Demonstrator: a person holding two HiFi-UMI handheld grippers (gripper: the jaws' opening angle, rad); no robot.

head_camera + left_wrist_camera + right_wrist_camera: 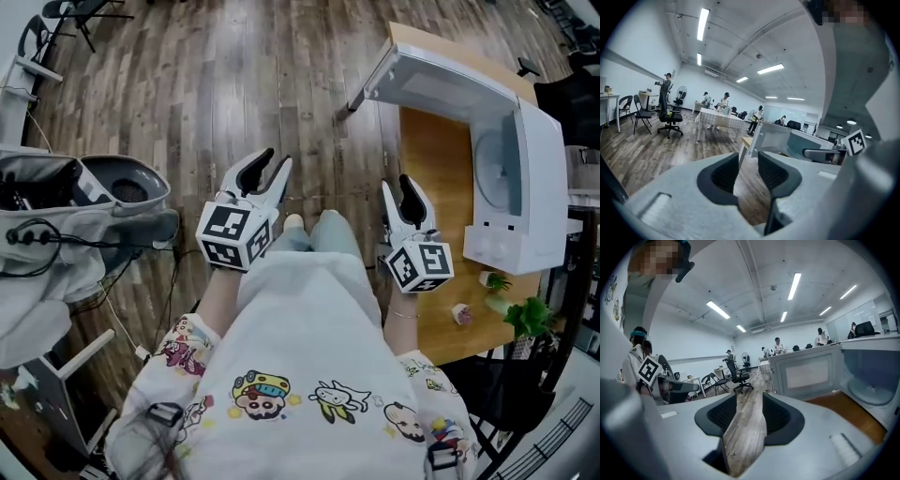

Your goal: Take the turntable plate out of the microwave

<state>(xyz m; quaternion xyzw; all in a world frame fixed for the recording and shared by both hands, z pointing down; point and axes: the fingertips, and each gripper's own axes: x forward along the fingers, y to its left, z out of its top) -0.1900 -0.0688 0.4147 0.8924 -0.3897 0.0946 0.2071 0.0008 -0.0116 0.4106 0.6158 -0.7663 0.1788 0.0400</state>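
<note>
Person (309, 375) in a white cartoon-print shirt holds both grippers out low in front, over the wood floor (216, 84). Left gripper (274, 159) is released – in the left gripper view its jaws stand apart with only floor showing between them, nothing held (747, 157). Right gripper (396, 185) is also released – the right gripper view shows a clear gap between its jaws, floor planks running through it, nothing grasped (749, 397). The microwave (539, 187) sits on the wooden desk (436, 178) to the person's right, and its door (436, 80) is swung fully open toward the floor side. The turntable plate (489, 173) is inside the microwave cavity, lying in place; it shows as a pale round disc in the head view and at the right edge of the right gripper view (872, 390). Neither gripper touches the microwave or the plate: the right gripper is just beside the desk edge, the left gripper well apart from it. A small green plant (527, 314) lies on the near end of the desk. Grey gear with cables (66, 216) sits at far left.
</note>
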